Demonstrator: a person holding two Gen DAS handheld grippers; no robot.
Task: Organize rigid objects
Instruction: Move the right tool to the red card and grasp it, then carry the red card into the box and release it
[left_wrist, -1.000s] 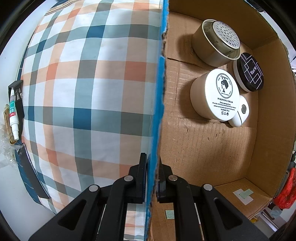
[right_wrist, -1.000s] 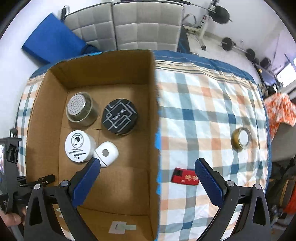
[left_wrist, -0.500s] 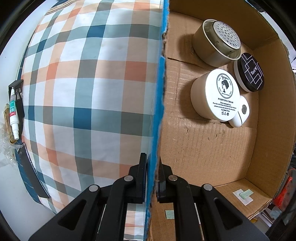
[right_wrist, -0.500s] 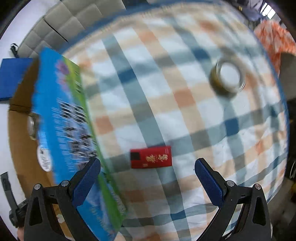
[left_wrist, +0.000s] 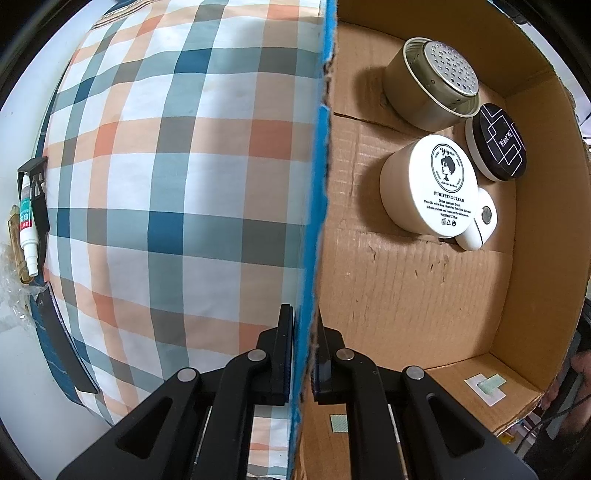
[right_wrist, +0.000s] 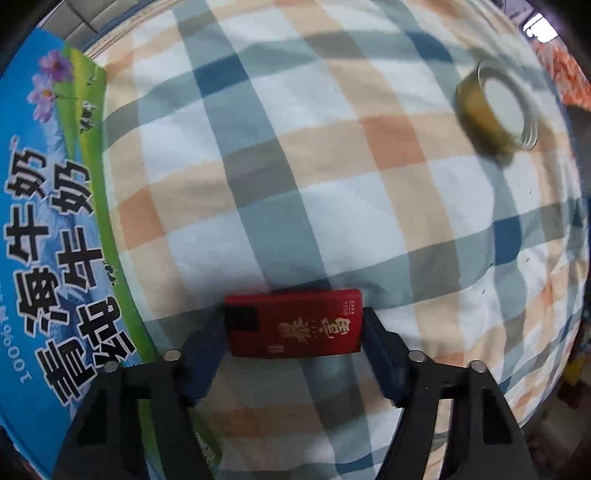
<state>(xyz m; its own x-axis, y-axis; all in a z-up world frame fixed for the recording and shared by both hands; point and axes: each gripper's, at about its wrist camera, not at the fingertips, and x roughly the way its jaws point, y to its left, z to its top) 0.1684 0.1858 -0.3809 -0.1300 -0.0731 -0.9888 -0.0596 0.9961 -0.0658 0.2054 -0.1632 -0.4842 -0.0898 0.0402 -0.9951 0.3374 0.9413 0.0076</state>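
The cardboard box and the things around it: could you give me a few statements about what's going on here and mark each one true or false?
1. The left gripper is clamped on the cardboard box wall. True.
2. The box holds only two items. False: four show, a metal tin, a black-lidded jar, a white cream jar and a small white case.
3. The red box sits between the right gripper fingers. True.
4. The red box lies inside the cardboard box. False: it is on the checked cloth.
5. A glass jar stands on the cloth. True.
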